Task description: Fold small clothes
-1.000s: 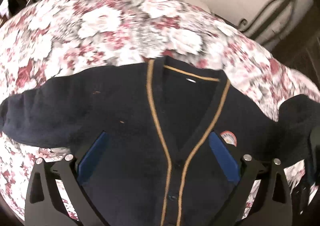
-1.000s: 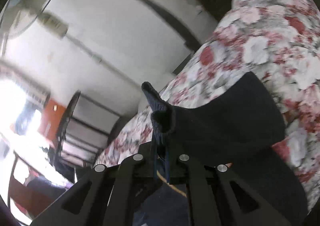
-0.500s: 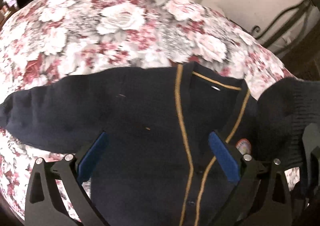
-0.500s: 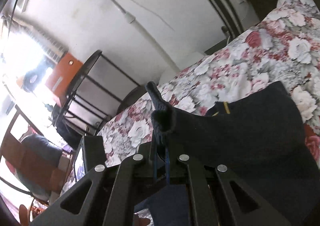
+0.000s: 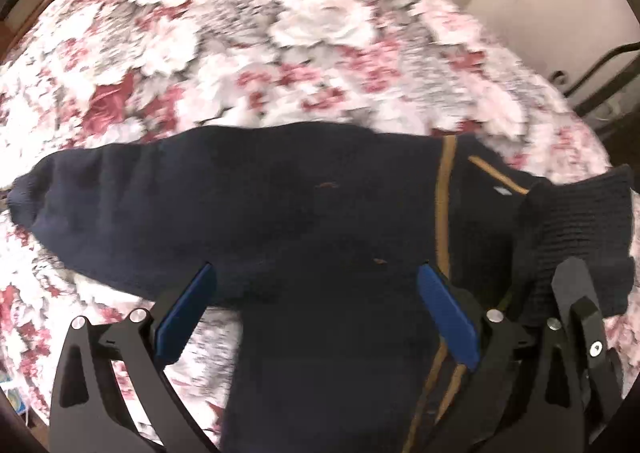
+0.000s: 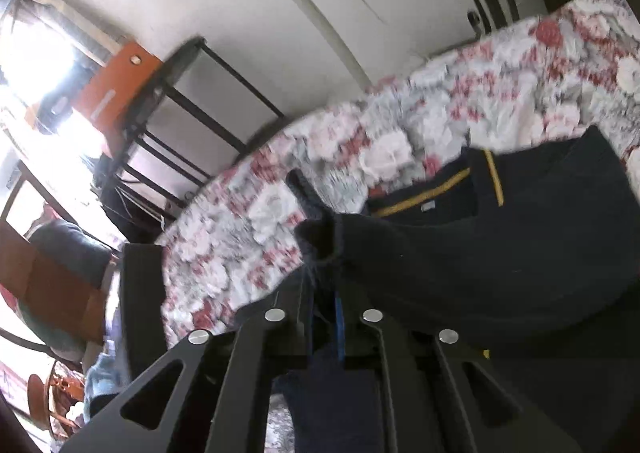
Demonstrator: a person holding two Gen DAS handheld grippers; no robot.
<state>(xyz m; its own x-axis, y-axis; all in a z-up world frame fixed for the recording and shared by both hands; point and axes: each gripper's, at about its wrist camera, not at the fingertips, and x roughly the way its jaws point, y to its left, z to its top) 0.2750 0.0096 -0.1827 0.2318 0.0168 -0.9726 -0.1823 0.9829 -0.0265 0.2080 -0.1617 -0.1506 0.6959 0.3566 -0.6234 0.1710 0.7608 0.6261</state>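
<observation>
A navy knit cardigan (image 5: 320,213) with gold trim lies face up on the floral bedspread (image 5: 280,33), its left sleeve (image 5: 100,189) stretched out flat. Just above the chest hovers my left gripper (image 5: 316,269), blue pads wide apart and open, with nothing between them. My right gripper (image 6: 324,253) has the cuff of the other sleeve (image 6: 316,229) pinched between its pads while its jaws are opening. That sleeve (image 5: 576,221) is lifted over the cardigan's right side, near the collar (image 6: 460,189).
A black metal rack (image 6: 180,93) and an orange box (image 6: 120,81) stand by the white wall beyond the bed. Dark bed-frame bars (image 5: 600,77) show at the far right edge. Floral bedspread extends past the collar.
My right gripper has carried the sleeve cuff inward over the cardigan's body. The left gripper has shifted sideways across the chest toward the flat left sleeve and stays open.
</observation>
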